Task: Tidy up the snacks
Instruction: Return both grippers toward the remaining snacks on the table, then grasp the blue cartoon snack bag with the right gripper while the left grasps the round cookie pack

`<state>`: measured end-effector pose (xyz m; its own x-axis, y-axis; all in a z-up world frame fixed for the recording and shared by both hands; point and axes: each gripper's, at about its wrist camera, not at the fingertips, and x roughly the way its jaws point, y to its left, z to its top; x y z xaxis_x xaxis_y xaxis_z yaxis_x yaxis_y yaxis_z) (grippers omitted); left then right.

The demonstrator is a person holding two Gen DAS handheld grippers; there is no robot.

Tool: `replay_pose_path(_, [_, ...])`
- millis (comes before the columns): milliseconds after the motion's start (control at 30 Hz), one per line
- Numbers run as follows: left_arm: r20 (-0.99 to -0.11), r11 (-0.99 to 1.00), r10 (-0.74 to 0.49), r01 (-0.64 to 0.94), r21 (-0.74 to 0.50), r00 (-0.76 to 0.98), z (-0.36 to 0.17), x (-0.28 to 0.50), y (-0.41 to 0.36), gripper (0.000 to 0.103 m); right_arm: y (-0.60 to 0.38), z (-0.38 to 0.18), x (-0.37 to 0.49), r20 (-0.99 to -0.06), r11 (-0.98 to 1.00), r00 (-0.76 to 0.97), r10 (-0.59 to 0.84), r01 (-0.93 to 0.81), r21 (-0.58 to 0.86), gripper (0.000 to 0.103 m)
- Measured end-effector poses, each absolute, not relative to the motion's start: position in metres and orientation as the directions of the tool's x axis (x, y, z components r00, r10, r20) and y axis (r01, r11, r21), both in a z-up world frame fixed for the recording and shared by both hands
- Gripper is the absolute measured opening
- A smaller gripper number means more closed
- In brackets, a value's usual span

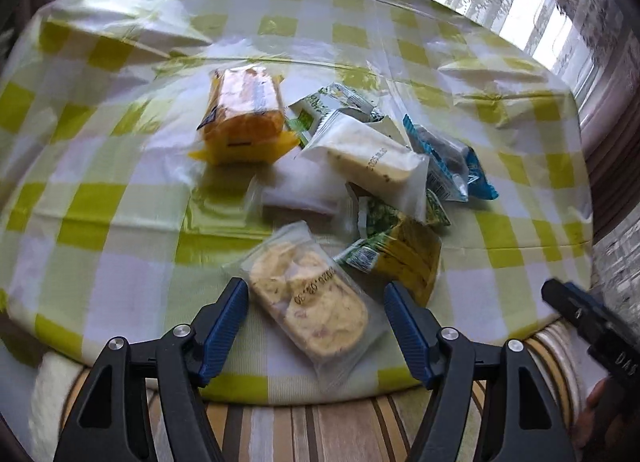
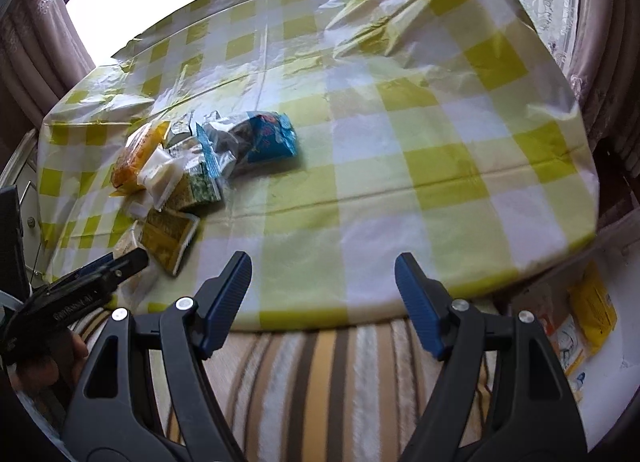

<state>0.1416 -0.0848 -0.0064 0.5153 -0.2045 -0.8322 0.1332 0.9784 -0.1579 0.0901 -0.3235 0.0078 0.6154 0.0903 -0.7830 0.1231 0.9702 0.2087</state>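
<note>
Inspector A: Packets and contents?
Inspector B: Clear packet [image 1: 310, 294], pale biscuits inside, nearest on counter [image 1: 100, 166]; yellow packet [image 1: 242, 118] far left of the pile.
Inspector A: Fingers?
Inspector B: Left gripper [image 1: 316, 310] spread around that clear packet, contact unclear; right gripper [image 2: 324, 282] spread, empty.
</note>
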Motion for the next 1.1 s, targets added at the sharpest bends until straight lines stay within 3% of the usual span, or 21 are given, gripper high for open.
replay_pose_path(100, [-0.835,0.984,-0.167,0.137,-0.111,0.524,-0.007,0.139,-0.090,0.070,-0.318,0.009,0.104,-0.776,0.972,0.624,0.093,0.113,0.207,0.077])
replay_pose_path(167, [-0.840,0.990,-0.119,0.132,-0.057,0.530,-0.008,0.136,-0.095,0.063,-0.313,0.011,0.114,-0.768,0.973,0.634,0.094,0.104,0.205,0.078])
replay_pose_path(200, [-0.841,0.993,-0.080,0.120,-0.018,0.535,-0.008,0.133,-0.096,0.053,-0.311,0.012,0.119,-0.763,0.974,0.639,0.093,0.100,0.202,0.079])
replay_pose_path(300, [-0.840,0.995,-0.067,0.098,-0.016,0.539,-0.007,0.128,-0.094,0.041,-0.301,0.016,0.135,-0.749,0.979,0.657,0.092,0.076,0.187,0.084])
replay_pose_path(600, [-0.811,0.986,-0.156,0.035,-0.166,0.563,-0.005,0.122,-0.063,0.037,-0.286,0.008,0.191,-0.755,0.981,0.642,0.135,0.019,0.192,0.087])
replay_pose_path(933, [-0.785,0.979,-0.183,0.039,-0.200,0.592,-0.007,0.122,-0.062,0.037,-0.276,-0.010,0.238,-0.771,0.984,0.617,0.158,-0.031,0.176,0.087])
replay_pose_path(1000, [-0.777,0.977,-0.193,0.042,-0.210,0.600,-0.008,0.120,-0.061,0.037,-0.275,-0.012,0.240,-0.762,0.985,0.628,0.157,-0.043,0.168,0.084])
replay_pose_path(1067, [-0.773,0.976,-0.196,0.043,-0.214,0.603,-0.008,0.120,-0.061,0.037,-0.273,-0.012,0.237,-0.749,0.981,0.637,0.180,-0.065,0.181,0.063])
replay_pose_path(1100, [-0.772,0.975,-0.198,0.043,-0.217,0.604,-0.008,0.119,-0.060,0.037,-0.273,-0.011,0.235,-0.743,0.977,0.638,0.202,-0.076,0.200,0.060])
